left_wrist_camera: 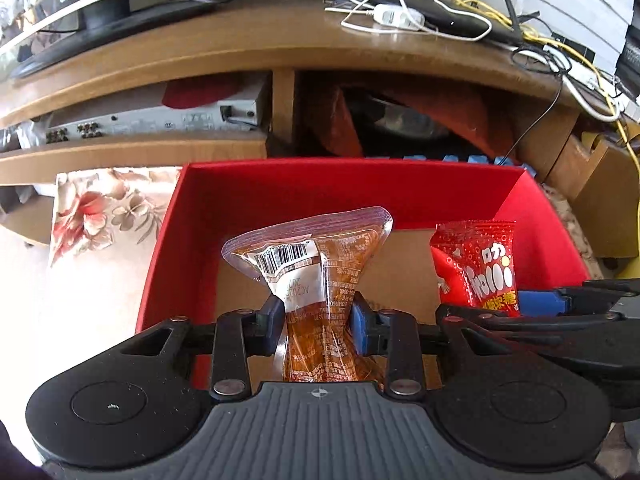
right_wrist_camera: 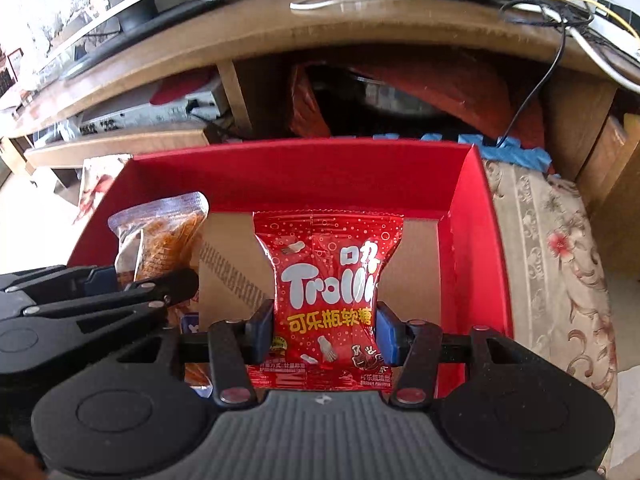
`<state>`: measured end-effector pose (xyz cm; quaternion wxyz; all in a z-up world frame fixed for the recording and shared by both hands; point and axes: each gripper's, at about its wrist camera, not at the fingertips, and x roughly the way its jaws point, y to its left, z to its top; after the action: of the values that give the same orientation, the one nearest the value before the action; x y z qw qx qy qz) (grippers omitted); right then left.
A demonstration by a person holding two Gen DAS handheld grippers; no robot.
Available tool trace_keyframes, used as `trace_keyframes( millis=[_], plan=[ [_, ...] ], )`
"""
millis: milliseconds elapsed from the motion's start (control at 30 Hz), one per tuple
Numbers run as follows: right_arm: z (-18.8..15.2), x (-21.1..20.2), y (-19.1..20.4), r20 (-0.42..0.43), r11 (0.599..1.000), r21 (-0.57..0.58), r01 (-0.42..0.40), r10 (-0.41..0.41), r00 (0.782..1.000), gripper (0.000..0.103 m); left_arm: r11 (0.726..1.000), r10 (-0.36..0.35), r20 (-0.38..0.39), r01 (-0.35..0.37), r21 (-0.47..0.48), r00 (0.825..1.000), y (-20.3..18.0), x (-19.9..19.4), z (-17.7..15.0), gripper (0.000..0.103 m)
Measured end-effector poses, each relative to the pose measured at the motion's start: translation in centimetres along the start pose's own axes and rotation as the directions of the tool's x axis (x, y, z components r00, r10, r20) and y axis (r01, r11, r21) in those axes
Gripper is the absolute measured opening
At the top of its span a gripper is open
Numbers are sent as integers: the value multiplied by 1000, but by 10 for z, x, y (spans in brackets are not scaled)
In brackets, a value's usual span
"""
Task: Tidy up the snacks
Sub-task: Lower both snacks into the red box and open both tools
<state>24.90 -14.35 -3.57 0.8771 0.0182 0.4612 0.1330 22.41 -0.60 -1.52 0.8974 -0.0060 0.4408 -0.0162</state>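
My left gripper point(left_wrist_camera: 318, 316) is shut on a clear orange snack packet point(left_wrist_camera: 316, 264) with a barcode label, held over the open red box point(left_wrist_camera: 280, 188). My right gripper point(right_wrist_camera: 324, 330) is shut on a red Trolli gummy packet point(right_wrist_camera: 328, 280), held over the same red box point(right_wrist_camera: 280, 168). Each packet shows in the other view: the Trolli packet at right point(left_wrist_camera: 480, 268), the orange packet at left point(right_wrist_camera: 160, 240). The box floor is bare brown cardboard point(right_wrist_camera: 412, 280). The two grippers are side by side, close together.
The box stands on a floral cloth point(right_wrist_camera: 552, 248) in front of a wooden TV stand point(left_wrist_camera: 280, 44). On the stand are a TV base point(left_wrist_camera: 104, 12), a router with cables point(left_wrist_camera: 440, 16) and an AV unit on the shelf point(left_wrist_camera: 160, 120).
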Motion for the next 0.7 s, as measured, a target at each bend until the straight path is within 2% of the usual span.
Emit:
trace_keyframes(
  millis=[200,267,467,700],
  plan=[
    [-3,5,-1,-12,1000,-10,7,-7,1000,47,1000,13,-22,-13,4,1000,1,3,-3,46],
    [-2,4,-1,-6,1000,-5,13,-13,1000,47,1000,26,-15,-26,2,1000,1,2,-2,53],
    [-1,-3,-3,21,1000,0,25,-25,999,47,1000,31,11,-31,3,999,2,-4,-1,64],
    [1,-13,-5,44,1000,17,20,-21,999,47,1000,17,32,-17,-5,999,4,-16,-1,72]
  ],
)
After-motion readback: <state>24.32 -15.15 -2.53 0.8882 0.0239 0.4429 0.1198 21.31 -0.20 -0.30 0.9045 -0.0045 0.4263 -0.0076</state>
